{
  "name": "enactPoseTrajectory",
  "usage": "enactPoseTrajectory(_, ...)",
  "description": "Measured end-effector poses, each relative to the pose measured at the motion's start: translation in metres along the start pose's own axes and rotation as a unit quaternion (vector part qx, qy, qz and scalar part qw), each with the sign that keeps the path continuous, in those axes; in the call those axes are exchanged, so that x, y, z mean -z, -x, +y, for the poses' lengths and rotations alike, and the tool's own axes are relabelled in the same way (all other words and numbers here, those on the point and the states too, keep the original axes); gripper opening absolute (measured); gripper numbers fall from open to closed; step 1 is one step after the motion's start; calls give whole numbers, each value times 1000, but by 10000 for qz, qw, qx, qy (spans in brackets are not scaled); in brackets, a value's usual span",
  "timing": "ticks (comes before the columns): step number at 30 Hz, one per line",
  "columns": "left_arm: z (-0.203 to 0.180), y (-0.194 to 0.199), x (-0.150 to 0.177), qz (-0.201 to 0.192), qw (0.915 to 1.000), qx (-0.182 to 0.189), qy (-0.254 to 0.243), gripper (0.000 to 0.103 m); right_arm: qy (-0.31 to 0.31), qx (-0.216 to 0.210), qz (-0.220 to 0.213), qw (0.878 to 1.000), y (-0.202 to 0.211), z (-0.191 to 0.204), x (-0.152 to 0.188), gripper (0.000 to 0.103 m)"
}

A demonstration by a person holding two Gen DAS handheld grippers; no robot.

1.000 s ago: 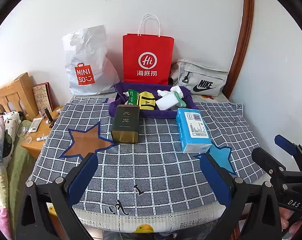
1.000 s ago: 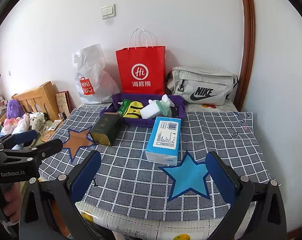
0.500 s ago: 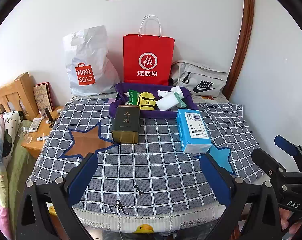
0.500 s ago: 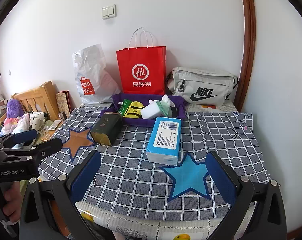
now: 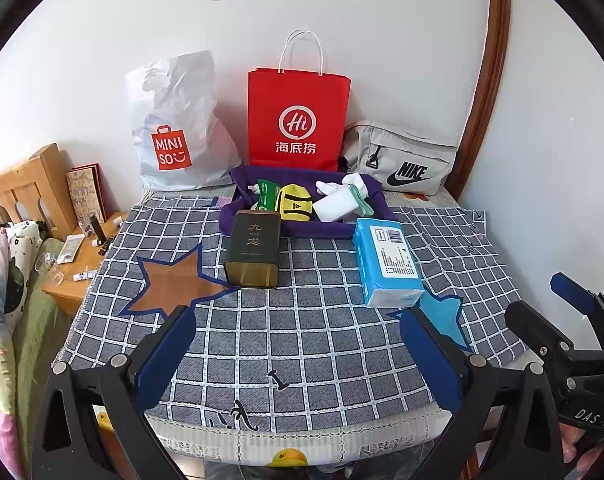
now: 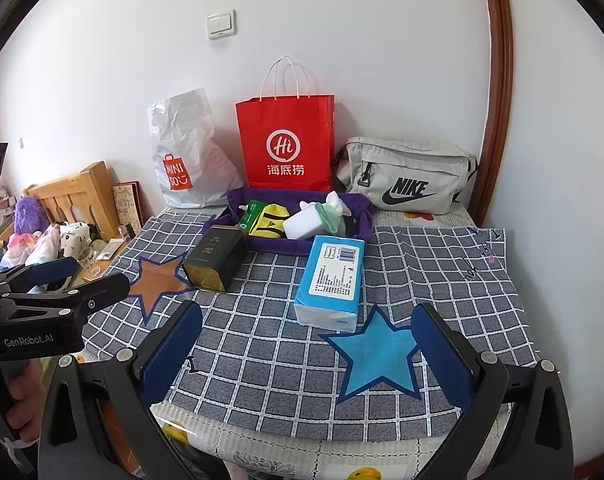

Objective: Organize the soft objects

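Observation:
A blue tissue pack (image 5: 386,266) (image 6: 332,280) lies on the grey checked cloth (image 5: 302,332) (image 6: 282,360). Left of it lies a dark green tea tin (image 5: 254,254) (image 6: 216,258). Behind them a purple fabric tray (image 5: 258,226) (image 6: 290,246) holds yellow socks (image 5: 294,202) (image 6: 270,220), a green packet (image 5: 267,194), a white sponge block (image 5: 336,208) (image 6: 304,226) and white and green cloths. My left gripper (image 5: 298,364) is open and empty over the cloth's near edge. My right gripper (image 6: 306,360) is open and empty, near the blue star (image 6: 376,354).
A red paper bag (image 5: 298,120), a white Miniso bag (image 5: 178,132) and a grey Nike pouch (image 5: 402,160) stand against the back wall. A wooden bedside stand (image 5: 78,256) with small items and a bed lie to the left. A brown star (image 5: 174,280) marks the cloth.

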State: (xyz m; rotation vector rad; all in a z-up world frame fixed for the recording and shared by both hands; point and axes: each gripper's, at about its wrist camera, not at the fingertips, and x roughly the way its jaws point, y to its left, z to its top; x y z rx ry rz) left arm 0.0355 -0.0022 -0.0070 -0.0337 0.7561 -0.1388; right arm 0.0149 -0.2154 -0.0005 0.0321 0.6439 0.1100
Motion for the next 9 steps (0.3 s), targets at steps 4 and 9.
enactPoseTrajectory(4,-1,-2,1,30,10000,-3,7,103,2,13,11,10000,-1,1,1,103)
enactPoseTrajectory(9,-5,-12,-2,62,10000,-2,13,103,-45,-66,109,9999,-9,-2,3,103)
